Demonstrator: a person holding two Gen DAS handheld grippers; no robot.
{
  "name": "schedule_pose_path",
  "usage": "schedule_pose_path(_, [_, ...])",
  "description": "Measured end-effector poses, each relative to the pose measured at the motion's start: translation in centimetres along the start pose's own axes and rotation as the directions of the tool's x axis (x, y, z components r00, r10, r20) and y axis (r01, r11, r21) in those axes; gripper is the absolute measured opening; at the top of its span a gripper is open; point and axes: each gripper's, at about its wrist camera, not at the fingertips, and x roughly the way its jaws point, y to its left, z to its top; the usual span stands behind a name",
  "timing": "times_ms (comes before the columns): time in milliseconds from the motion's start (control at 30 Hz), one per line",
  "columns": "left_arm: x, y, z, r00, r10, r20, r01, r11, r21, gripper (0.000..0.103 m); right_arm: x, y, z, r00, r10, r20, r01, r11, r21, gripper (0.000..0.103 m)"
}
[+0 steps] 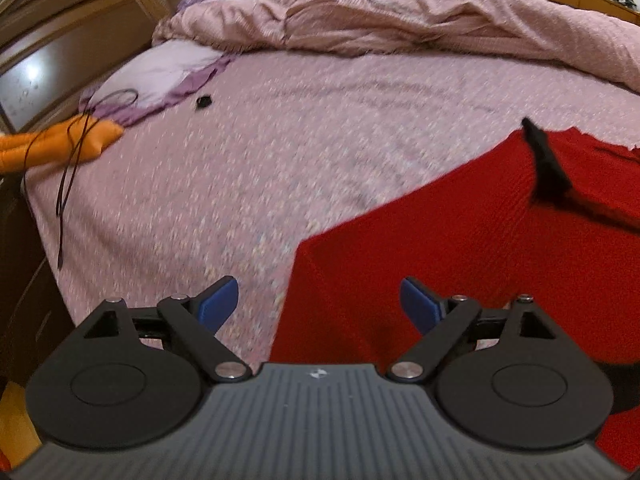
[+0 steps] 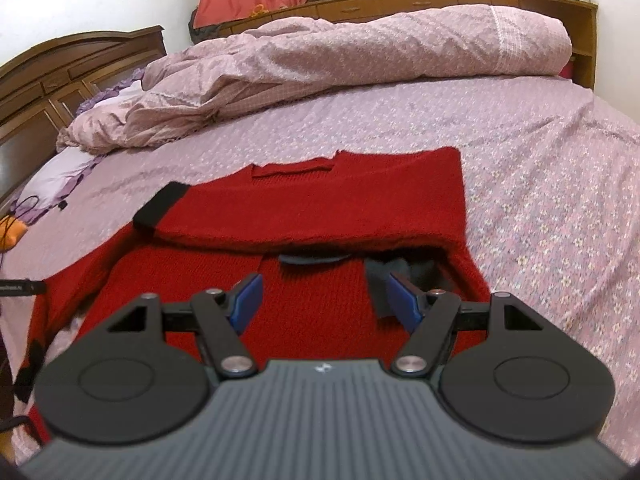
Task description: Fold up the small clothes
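A red knitted sweater (image 2: pixel 320 200) with black cuffs lies flat on the pink flowered bedsheet (image 2: pixel 540 200). One sleeve is folded across its body, with the black cuff (image 2: pixel 160 204) at the left. A second dark cuff (image 2: pixel 380 280) lies just beyond my right gripper's right finger. My right gripper (image 2: pixel 326 300) hangs open over the sweater's near part, and its blue pads press on nothing. In the left wrist view the sweater (image 1: pixel 460 248) fills the lower right, with the black cuff (image 1: pixel 548 164) lying on it. My left gripper (image 1: pixel 320 300) stands wide open above the sweater's left edge, with nothing between its fingers.
A crumpled pink quilt (image 1: pixel 400 12) is heaped along the far side of the bed. At the left lie a lilac pillow (image 1: pixel 168 68), an orange cloth item (image 1: pixel 60 144), a thin black cable (image 1: pixel 72 168) and a small black object (image 1: pixel 203 102). A wooden headboard (image 2: pixel 60 68) borders the left side.
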Motion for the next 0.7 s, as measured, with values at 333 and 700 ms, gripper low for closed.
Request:
schedule_pose_path(333, [2.5,1.7,-1.6,0.998,-0.032,-0.06,0.028,0.997,-0.065,0.091,0.2,1.2,-1.1,0.999,-0.017,-0.05,0.016,1.0,-0.011,0.07])
schedule_pose_path(700, [4.2,3.1,-3.0,0.987,-0.14,-0.076,0.127,0.98,-0.151,0.086,1.5,3.0,-1.8,0.994,-0.029,-0.101,0.025,0.999,-0.038,0.07])
